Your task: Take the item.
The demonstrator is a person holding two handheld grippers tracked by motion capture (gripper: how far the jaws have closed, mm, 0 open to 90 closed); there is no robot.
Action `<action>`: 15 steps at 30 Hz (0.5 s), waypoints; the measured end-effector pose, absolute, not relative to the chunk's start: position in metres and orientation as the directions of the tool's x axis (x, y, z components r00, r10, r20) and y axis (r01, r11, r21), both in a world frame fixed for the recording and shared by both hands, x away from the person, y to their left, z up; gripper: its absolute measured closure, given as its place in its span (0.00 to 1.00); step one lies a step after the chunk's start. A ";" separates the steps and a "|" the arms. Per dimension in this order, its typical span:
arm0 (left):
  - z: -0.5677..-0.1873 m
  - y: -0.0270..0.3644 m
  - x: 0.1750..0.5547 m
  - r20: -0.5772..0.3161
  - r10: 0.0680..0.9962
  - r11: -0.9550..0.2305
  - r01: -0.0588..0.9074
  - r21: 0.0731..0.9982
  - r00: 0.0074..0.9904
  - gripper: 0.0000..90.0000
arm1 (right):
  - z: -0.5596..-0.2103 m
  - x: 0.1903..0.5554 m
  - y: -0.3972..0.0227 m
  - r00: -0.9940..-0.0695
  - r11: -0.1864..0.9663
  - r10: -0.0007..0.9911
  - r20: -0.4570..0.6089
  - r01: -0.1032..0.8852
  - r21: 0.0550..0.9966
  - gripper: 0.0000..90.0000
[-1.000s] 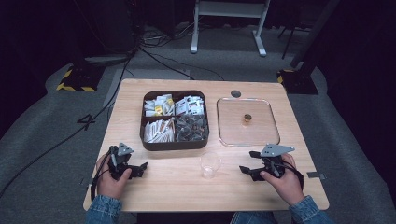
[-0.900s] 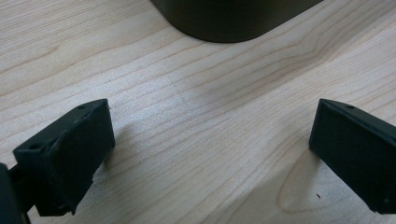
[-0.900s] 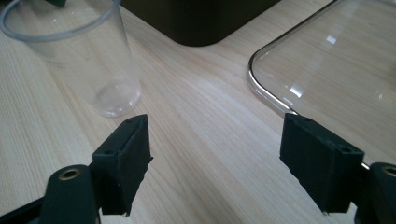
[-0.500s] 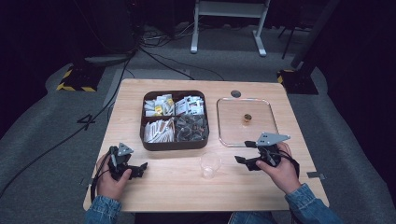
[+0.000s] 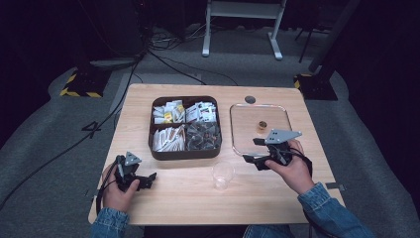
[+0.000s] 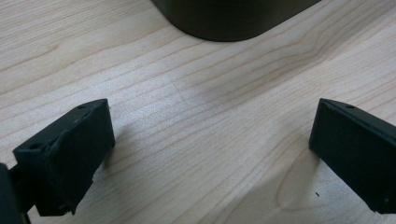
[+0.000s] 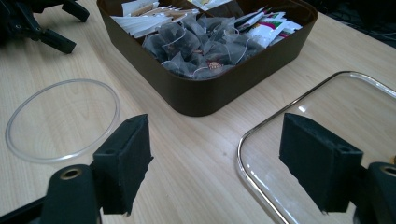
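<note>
My left gripper (image 5: 148, 180) rests low over the wood near the table's front left, jaws open with bare table between them (image 6: 210, 135). My right gripper (image 5: 251, 150) hovers open by the near left corner of the clear glass tray (image 5: 237, 144), nothing between its jaws (image 7: 215, 158). A small brown object (image 5: 262, 125) sits in the tray. A clear plastic cup (image 5: 223, 174) stands in front of the brown box (image 5: 185, 154), whose compartments hold tea bags and sachets (image 7: 196, 44). The cup's rim (image 7: 28, 154) lies left of my right jaws.
The box's dark corner (image 6: 233, 18) is just ahead of my left jaws. The glass tray's edge (image 7: 261, 186) runs under my right jaws. In the right gripper view, the other gripper (image 7: 37, 23) shows far left. A round port (image 5: 250, 99) sits at the table's back.
My right gripper has risen and moved away from the front edge toward the glass tray's near left corner, still open. The left gripper has stayed put.
</note>
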State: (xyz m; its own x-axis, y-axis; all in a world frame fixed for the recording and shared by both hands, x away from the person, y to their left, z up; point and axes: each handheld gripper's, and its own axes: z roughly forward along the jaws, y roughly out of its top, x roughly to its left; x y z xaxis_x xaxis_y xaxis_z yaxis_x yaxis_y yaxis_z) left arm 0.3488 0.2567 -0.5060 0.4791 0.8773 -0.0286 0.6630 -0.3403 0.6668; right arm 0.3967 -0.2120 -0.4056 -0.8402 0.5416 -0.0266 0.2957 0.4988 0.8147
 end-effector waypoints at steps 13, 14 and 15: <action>-0.506 0.257 0.349 -0.030 0.877 -0.339 0.663 0.667 0.479 0.01 | -0.396 0.416 -0.197 -0.838 0.478 0.546 -0.014 0.298 0.826 0.28; -0.506 0.257 0.349 -0.031 0.878 -0.338 0.665 0.667 0.478 0.01 | -0.395 0.418 -0.195 -0.839 0.479 0.543 -0.008 0.302 0.824 0.29; -0.506 0.257 0.349 -0.032 0.878 -0.337 0.665 0.667 0.478 0.01 | -0.395 0.421 -0.193 -0.839 0.484 0.545 -0.005 0.310 0.818 0.31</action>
